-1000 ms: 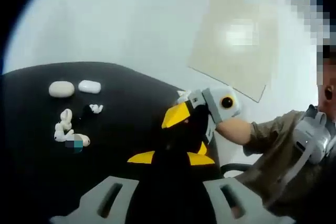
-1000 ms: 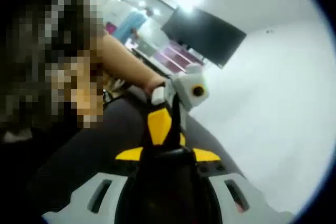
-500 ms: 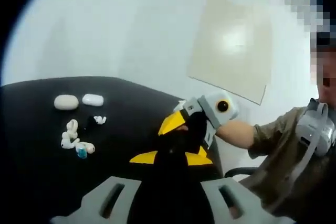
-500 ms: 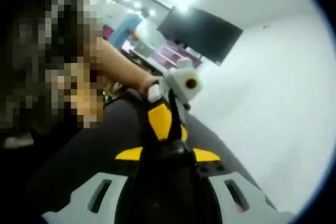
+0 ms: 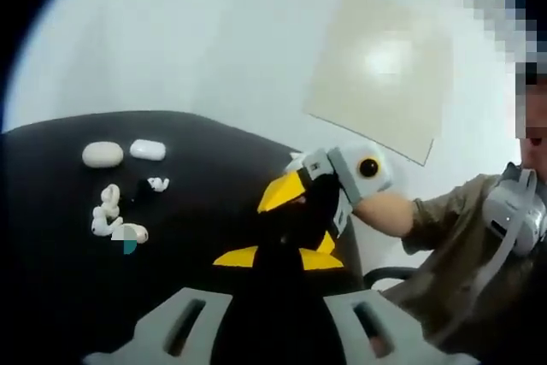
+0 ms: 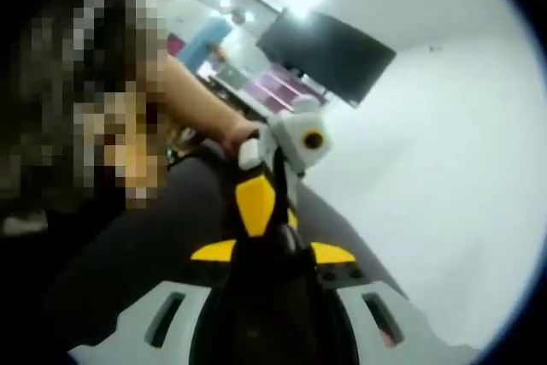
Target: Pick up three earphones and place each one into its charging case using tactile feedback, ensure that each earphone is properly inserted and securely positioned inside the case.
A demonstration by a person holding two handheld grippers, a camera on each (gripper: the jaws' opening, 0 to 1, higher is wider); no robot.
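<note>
White wall is backing a black table point(image 5: 197, 203), with a beige panel point(image 5: 380, 70) hanging on it. Two cases point(image 5: 124, 152) are lying side by side at the far left; earphones point(image 5: 115, 218) are sitting loose just in front, one bud point(image 5: 158, 184) apart. Left gripper point(image 5: 278, 254) and right gripper point(image 6: 265, 250) are meeting tip to tip, each hiding the other's jaws; spread or pressed together, cannot tell. Versus half a second ago, the left view is sitting slightly lower; things are lying unmoved.
</note>
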